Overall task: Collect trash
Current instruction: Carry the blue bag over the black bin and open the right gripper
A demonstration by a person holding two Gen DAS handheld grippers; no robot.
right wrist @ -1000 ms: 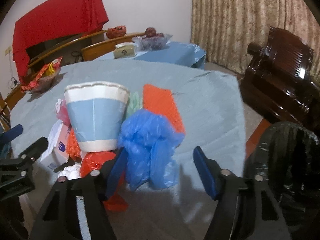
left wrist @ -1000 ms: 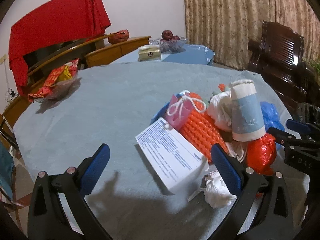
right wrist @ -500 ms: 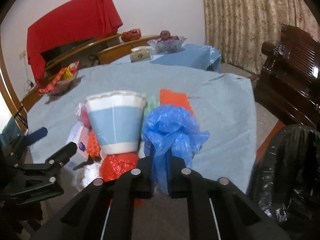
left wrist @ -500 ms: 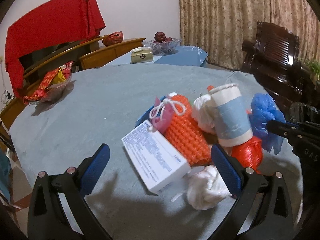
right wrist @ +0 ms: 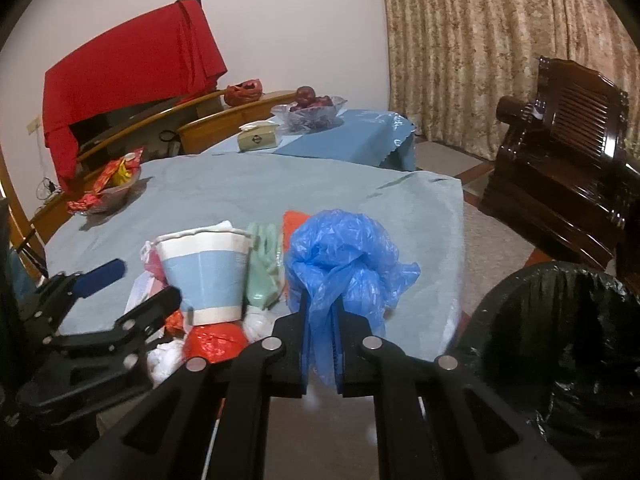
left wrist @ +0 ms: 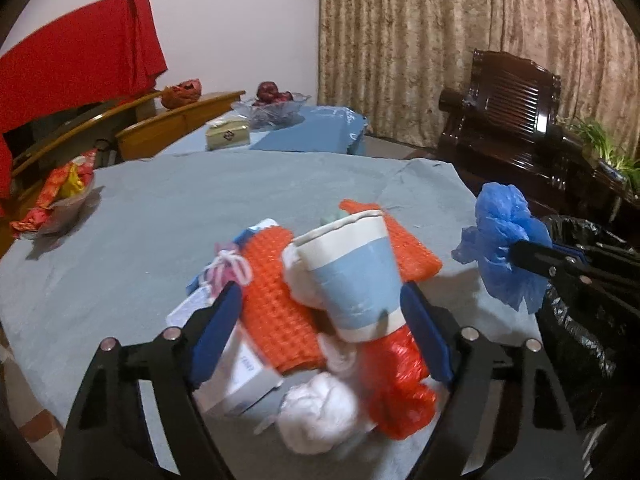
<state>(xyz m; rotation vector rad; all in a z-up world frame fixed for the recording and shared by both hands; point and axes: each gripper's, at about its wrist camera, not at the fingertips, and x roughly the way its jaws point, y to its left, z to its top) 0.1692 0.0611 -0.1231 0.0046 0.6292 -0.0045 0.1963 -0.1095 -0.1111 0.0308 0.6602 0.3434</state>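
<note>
Blue plastic bag (right wrist: 344, 256) hangs pinched between the closed fingers of the right gripper (right wrist: 320, 344) beside the black-lined bin (right wrist: 560, 340); the left gripper (left wrist: 320, 332) gapes wide around the paper cup (left wrist: 352, 280), gripping nothing.

This is a home living or dining room, shown by the patterned curtains (right wrist: 500, 40), a carved dark wooden armchair (right wrist: 560, 168), a fruit bowl (right wrist: 310, 108) and a tissue box (right wrist: 258, 138) on a cloth-covered surface (right wrist: 240, 188).
</note>
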